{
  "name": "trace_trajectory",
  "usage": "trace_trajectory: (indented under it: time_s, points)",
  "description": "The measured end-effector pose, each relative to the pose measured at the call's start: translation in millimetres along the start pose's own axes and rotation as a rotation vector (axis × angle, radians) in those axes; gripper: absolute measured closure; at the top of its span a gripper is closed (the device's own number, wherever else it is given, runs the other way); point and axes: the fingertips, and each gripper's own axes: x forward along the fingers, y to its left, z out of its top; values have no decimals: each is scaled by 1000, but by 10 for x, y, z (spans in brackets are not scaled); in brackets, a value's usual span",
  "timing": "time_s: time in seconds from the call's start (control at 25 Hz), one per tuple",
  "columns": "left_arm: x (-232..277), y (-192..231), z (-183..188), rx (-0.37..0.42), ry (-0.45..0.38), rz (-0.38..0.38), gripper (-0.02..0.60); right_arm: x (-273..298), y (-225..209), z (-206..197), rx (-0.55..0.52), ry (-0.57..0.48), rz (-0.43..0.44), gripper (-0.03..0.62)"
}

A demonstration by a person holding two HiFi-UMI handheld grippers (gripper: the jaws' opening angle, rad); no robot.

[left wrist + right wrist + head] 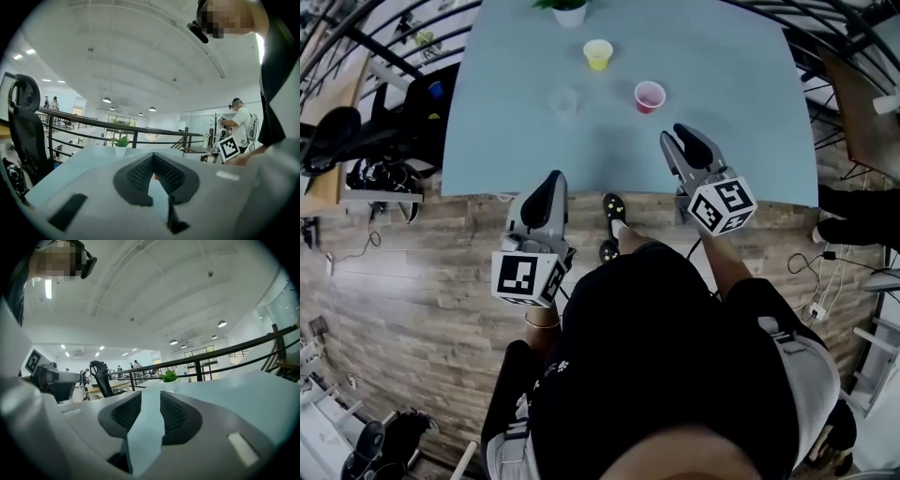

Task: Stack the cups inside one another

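Three cups stand apart on the light blue table (506, 141): a yellow cup (598, 53) at the far middle, a pink cup (649, 96) nearer and to the right, and a faint clear cup (567, 101) to its left. My left gripper (551, 180) hovers at the table's near edge, jaws shut with their tips touching (153, 156) and nothing held. My right gripper (681, 139) is over the table just short of the pink cup. In the right gripper view its jaws (151, 398) stand a little open with only table between them.
A small potted plant (570, 9) sits at the table's far edge. A black office chair (412, 103) and black railings flank the table on the left. Wooden floor lies below the near edge. Another person (241, 124) stands far off to the right.
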Motion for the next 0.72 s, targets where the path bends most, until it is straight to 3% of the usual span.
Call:
trace_trajectory:
  time_s: [0.4,0.72]
  points:
    - [430,186,138,20,17,5,592,544,-485,-278,-16,107,-35,385]
    - [614,444,159,24,54,57,592,981,-780,-574,-36,225,-60,288]
